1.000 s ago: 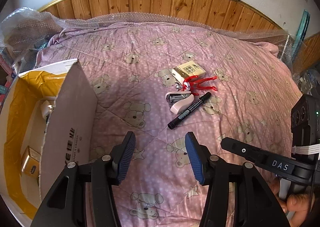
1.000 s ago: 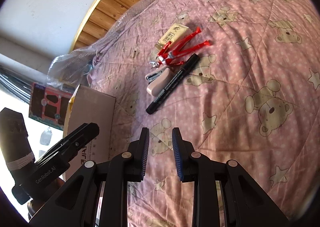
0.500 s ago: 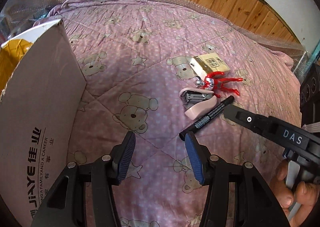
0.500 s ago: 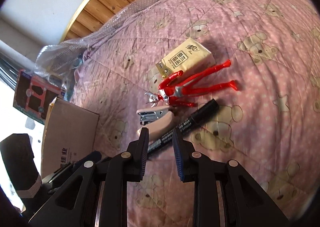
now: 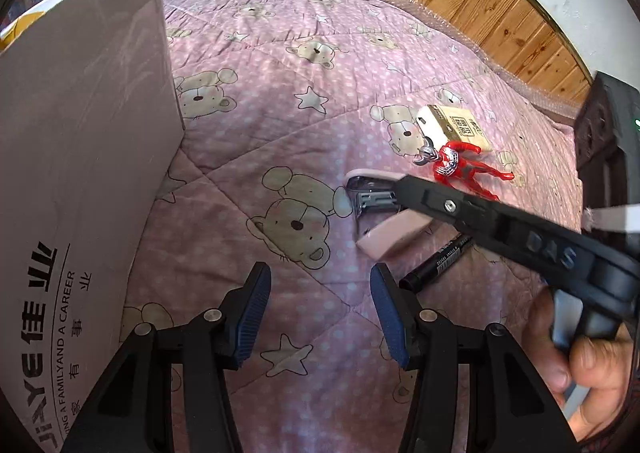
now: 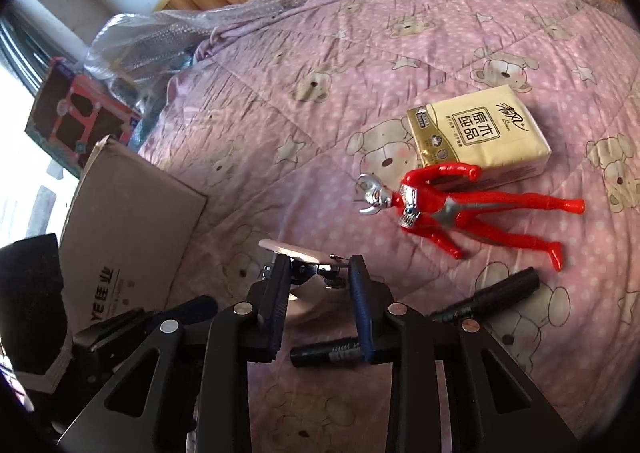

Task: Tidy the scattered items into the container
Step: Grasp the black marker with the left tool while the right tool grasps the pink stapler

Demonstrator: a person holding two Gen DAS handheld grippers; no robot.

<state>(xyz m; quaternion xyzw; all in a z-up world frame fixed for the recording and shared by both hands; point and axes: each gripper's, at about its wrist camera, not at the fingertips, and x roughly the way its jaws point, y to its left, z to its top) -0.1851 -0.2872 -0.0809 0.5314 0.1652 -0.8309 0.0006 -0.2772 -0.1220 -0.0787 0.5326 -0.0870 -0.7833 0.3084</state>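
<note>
Four loose items near the middle of the pink quilt [image 5: 248, 141], right gripper [image 6: 318, 277] open around the pink stapler [image 6: 304, 303], black marker [image 6: 496, 295], red figure [image 6: 448, 207] and tissue pack [image 6: 480, 137] beside, left gripper [image 5: 320, 313] open and empty, cardboard box [image 5: 80, 141] at the quilt's left edge.

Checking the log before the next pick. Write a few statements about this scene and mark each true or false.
1. The right hand-held gripper is open, straddling the pink stapler. True.
2. The left hand-held gripper holds the black marker. False: it is open and empty.
3. The red toy figure lies inside the cardboard box. False: it lies on the quilt.
4. The tissue pack lies beside the figure. True.
</note>
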